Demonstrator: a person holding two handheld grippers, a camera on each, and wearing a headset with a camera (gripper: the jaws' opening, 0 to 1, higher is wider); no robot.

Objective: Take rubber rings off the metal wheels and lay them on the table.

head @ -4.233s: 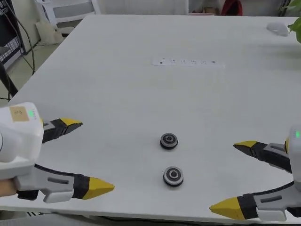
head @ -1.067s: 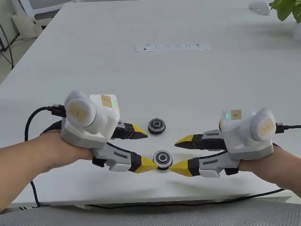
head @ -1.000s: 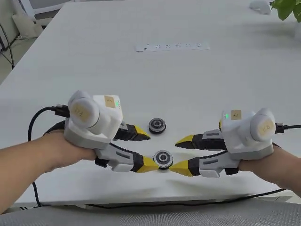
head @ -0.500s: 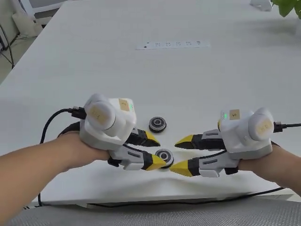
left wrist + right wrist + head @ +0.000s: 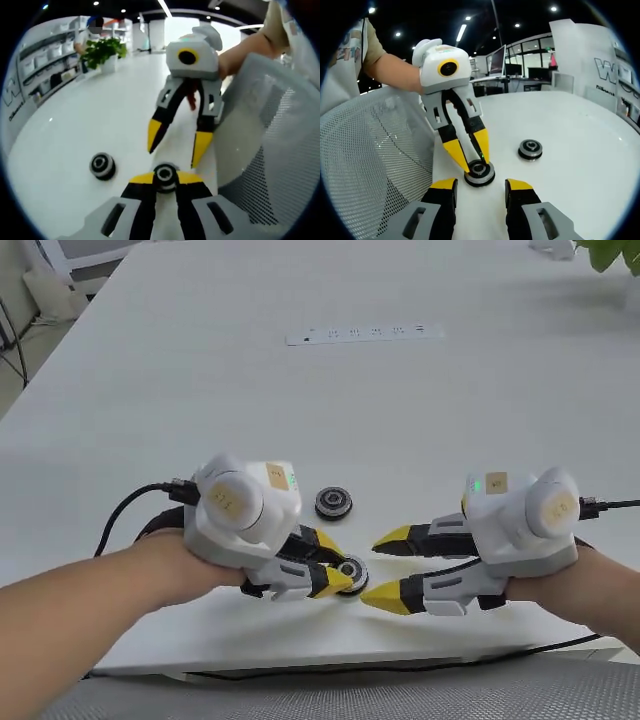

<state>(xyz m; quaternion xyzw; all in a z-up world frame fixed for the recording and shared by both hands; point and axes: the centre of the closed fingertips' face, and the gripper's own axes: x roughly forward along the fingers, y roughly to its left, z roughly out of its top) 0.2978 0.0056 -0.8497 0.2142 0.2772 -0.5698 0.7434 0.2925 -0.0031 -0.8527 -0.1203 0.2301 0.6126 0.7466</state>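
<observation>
Holding the near metal wheel on the table, by its front edge: left gripper with jaws clamped on it, right gripper with jaws open just beside, next move likely pinching and peeling its rubber ring; second wheel untouched behind.

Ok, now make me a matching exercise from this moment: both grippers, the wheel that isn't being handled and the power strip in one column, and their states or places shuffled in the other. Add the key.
Things:
1. left gripper
2. right gripper
3. far wheel
4. power strip

States or places:
A. lies free on the table, nothing touching it
B. jaws open, tips pointing at the near wheel
C. far up the table, beyond both wheels
D. jaws closed on the near wheel

Pairs: 1-D, 2-B, 3-A, 4-C
</observation>
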